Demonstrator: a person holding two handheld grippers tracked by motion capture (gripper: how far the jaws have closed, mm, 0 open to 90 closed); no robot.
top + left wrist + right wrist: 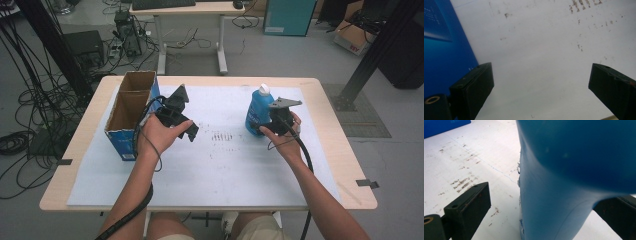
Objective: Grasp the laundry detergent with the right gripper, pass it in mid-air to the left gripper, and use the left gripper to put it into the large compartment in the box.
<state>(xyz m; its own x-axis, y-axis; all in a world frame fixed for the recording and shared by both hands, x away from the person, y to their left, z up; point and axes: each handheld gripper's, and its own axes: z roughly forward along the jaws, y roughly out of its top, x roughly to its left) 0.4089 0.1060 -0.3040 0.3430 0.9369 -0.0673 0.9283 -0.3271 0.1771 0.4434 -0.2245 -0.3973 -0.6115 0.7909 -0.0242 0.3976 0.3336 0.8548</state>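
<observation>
Over on the right half of the table (330,165), my right hand-held gripper (544,207) has its jaws spread wide around the blue bottle (258,111), one on each side, and in the right gripper view there's clear daylight between the near jaw and the plastic. So I'd call this the moment just before the grab: lined up, not squeezed yet. The bottle stands upright on the white sheet (225,165) with its white cap (263,89) on.

My left hand-held gripper (541,85) is also wide open with nothing in it, hanging over the bare sheet right next to the blue cardboard box (131,112), which stands open-topped at the left.

Next move, I reckon: close the right jaws evenly on the bottle's body, low enough that it doesn't tip, then lift. The box looks like the likely destination.

As for labels, there's some pale print on the box's side, but it's too blurry to read. Nothing legible on the bottle.
</observation>
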